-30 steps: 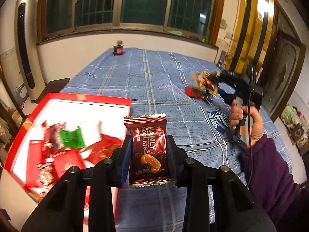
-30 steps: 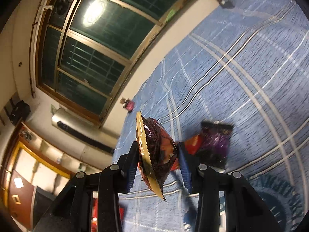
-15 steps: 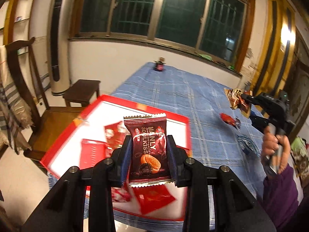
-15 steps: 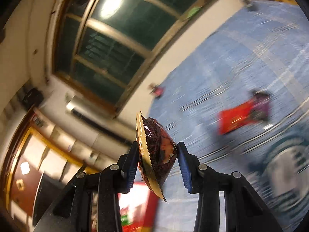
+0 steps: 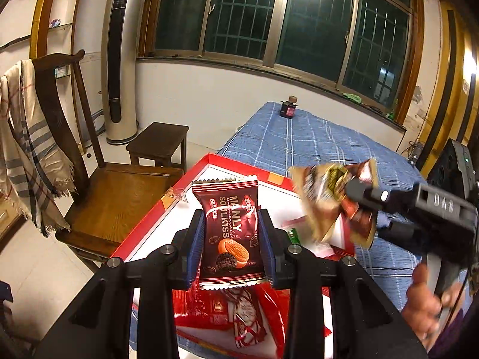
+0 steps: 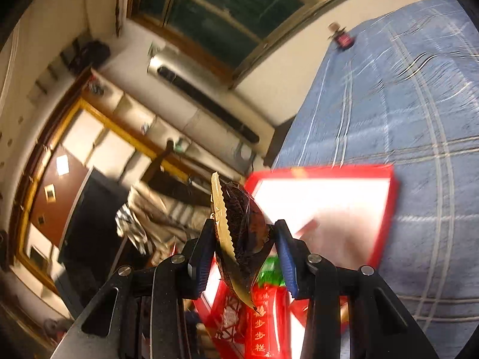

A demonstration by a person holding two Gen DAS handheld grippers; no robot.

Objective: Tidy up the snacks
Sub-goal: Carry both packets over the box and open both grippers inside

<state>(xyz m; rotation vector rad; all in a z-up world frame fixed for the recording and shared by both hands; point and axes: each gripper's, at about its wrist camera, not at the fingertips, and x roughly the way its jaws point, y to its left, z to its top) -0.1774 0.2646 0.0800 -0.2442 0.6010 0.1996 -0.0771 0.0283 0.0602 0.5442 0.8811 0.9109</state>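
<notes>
From the left wrist view, the left gripper (image 5: pixel 230 239) has its jaws clenched on a dark red Manly Soulkiss biscuit packet (image 5: pixel 229 233), held upright by its two long edges above the red snack box (image 5: pixel 209 161); the box sits at the near corner of a worktop under a blue checked cloth (image 5: pixel 314 140), and already holds red sachets (image 5: pixel 209 305) and a white-and-red sweet wrapper (image 5: pixel 245 320); a wooden chair (image 5: pixel 113 191) and a stool (image 5: pixel 158 140) stand beside it; a small dark jar (image 5: pixel 288 108) sits at the far end of the cloth. This packet looks light and puffed with air, its film glossy and likely slippery, the biscuit inside probably brittle; a hold across the flat middle, as here, seems fair, with gentle pressure; the crimped end seams would be the safer spot. The right gripper (image 5: pixel 356 191) reaches in from the right, jaws closed on a gold-edged brown snack packet (image 5: pixel 335 191), blurred with motion, over the far side of the box.

From the right wrist view, the same gold-edged packet (image 6: pixel 239 239) is pinched edge-on in the right gripper (image 6: pixel 242 248), bulging between the jaws, so it is soft and crushable; it hangs above the box (image 6: pixel 386 215), where a green wrapper (image 6: pixel 271 269) and a red sachet with gold characters (image 6: pixel 260 326) lie; whether the packet is fully over the white floor of the box I cannot say for certain, the picture being smeared.
</notes>
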